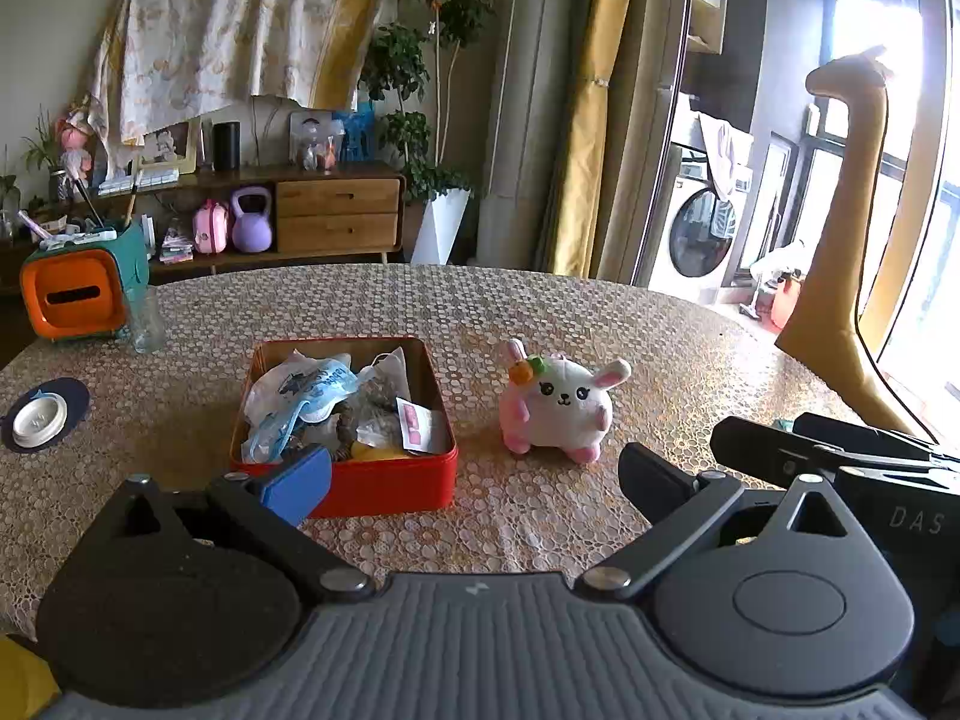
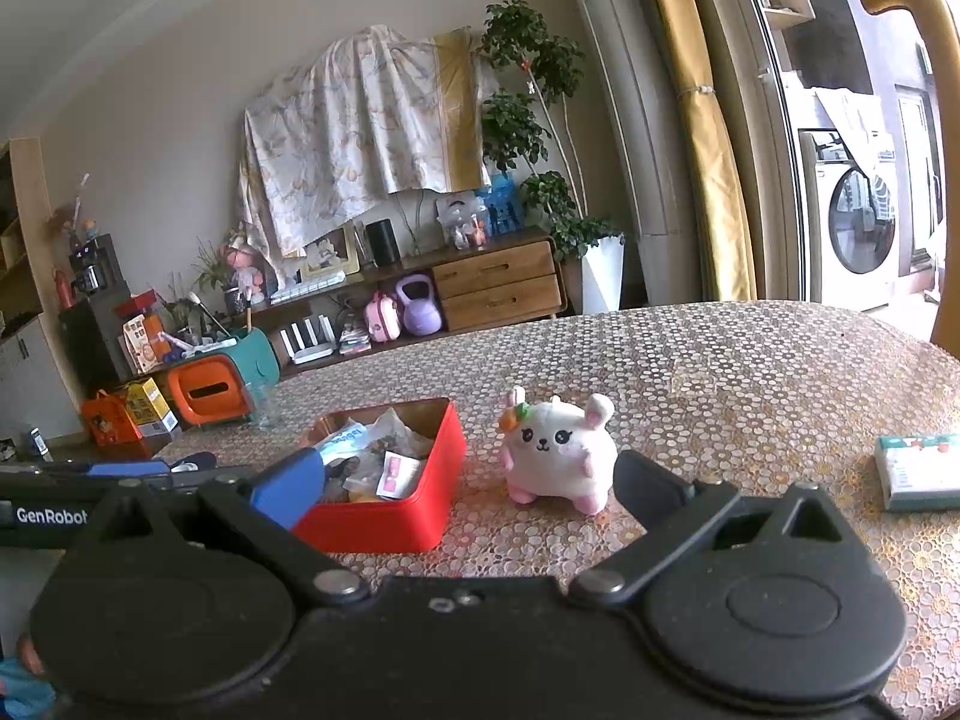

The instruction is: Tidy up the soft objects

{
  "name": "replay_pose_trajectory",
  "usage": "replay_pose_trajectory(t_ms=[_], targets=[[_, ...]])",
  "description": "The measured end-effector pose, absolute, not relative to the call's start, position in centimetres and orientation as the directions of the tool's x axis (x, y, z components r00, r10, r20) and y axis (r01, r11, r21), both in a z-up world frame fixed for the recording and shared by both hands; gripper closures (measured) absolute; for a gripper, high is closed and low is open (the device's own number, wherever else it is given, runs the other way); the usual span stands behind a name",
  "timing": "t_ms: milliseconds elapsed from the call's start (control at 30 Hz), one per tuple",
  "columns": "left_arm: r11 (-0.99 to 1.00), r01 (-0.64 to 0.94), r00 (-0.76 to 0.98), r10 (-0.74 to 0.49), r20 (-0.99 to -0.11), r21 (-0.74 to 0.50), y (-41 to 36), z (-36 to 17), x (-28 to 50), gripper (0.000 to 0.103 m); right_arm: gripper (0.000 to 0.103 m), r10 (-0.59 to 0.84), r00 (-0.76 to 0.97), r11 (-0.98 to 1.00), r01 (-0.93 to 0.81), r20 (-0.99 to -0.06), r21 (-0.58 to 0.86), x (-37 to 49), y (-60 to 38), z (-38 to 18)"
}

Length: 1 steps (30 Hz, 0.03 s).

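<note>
**Plush bunny beside the red tin, both hand-held grippers spread wide**

A round white and pink plush bunny (image 1: 561, 405) stands upright on the bench (image 1: 600, 312), which is covered by a lace-patterned cloth. Just to its left, apart from it, sits a red tin (image 1: 372, 483) with no lid, filled with crumpled packets, a blue and white wrapper and other small bits; what lies at the bottom is too jumbled to make out.

The left hand-held gripper (image 1: 474, 480) hangs low over the near edge of the bench, its fingers wide apart and holding nothing. Its blue-padded finger (image 1: 297, 483) overlaps the tin's near left corner in the picture, while the black one lies below and right of the bunny. The right hand-held gripper (image 2: 468, 480) is likewise spread and empty, with the bunny and tin framed between its fingers; it appears to the right of the left one.

Farther left on the bench are an orange and teal tissue box (image 1: 81, 294), a clear glass (image 1: 146, 321) just beside it, and a white disc on a dark coaster (image 1: 42, 417). In the right wrist view a small white and green packet (image 2: 918, 471) lies well to the bunny's right.
</note>
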<state>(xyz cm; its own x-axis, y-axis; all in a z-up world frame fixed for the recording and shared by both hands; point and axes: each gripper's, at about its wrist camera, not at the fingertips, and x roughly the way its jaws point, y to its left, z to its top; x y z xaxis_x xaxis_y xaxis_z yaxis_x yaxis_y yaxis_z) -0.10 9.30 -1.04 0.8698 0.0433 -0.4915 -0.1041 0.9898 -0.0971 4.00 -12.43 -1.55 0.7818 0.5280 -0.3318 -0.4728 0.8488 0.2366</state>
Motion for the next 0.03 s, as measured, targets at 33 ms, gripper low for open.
replay_pose_trajectory(t_ms=[33], targets=[[0.99, -0.106, 0.869, 0.044, -0.494, -0.097, 9.26, -1.04, -0.07, 0.0, 0.0, 0.528, 0.782, 0.849, -0.472, -0.332, 0.238, 4.01, -12.41, -1.57]])
